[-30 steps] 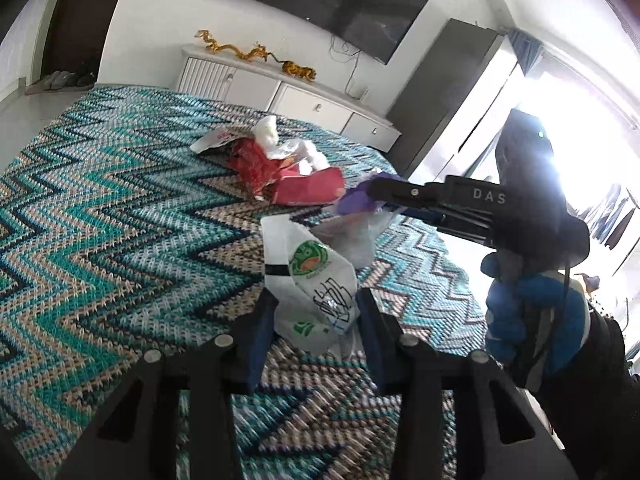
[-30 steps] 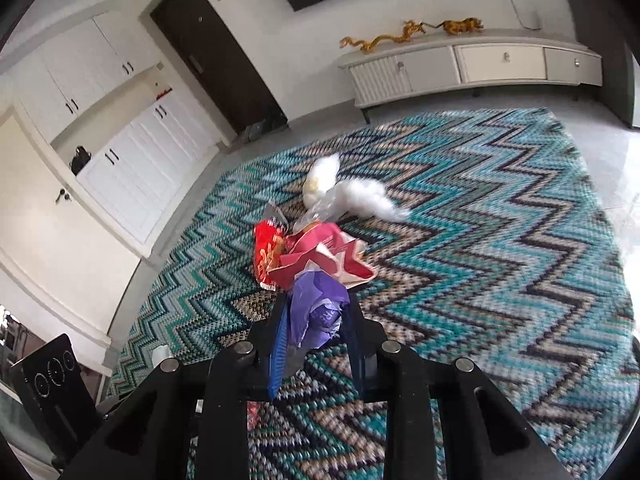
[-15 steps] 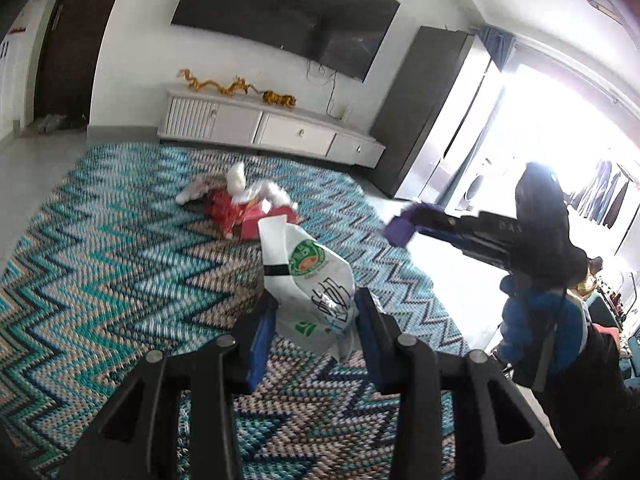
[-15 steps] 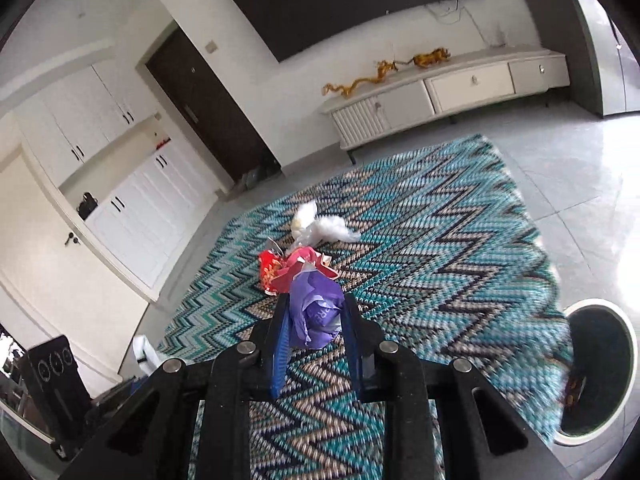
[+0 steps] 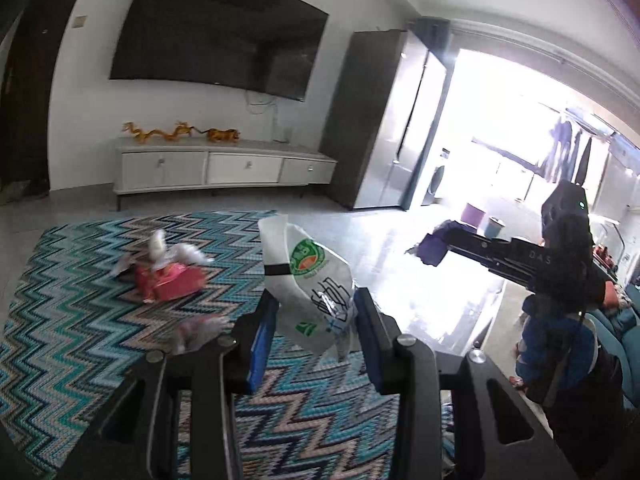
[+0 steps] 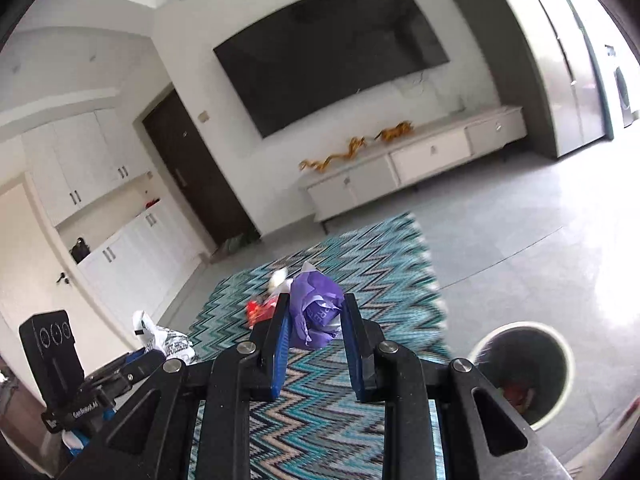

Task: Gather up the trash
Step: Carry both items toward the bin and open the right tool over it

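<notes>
My left gripper (image 5: 316,312) is shut on a white plastic bag with a green logo (image 5: 308,280), held up above the zigzag rug (image 5: 80,344). My right gripper (image 6: 314,318) is shut on a crumpled purple wrapper (image 6: 316,312), also held in the air; this gripper shows in the left wrist view (image 5: 434,250) at the right. A pile of red and white trash (image 5: 168,272) lies on the rug, also seen in the right wrist view (image 6: 262,308). A round trash bin (image 6: 524,372) with a white rim stands on the floor at the lower right.
A white TV cabinet (image 5: 224,168) with gold dragon figures stands against the far wall under a large TV (image 5: 216,32). A dark tall cabinet (image 5: 360,120) is right of it. Grey tiled floor (image 6: 520,240) lies beyond the rug's edge.
Both grippers have lifted away from the rug with their trash. The right gripper has swung right, and the trash bin has come nearer in its view.
</notes>
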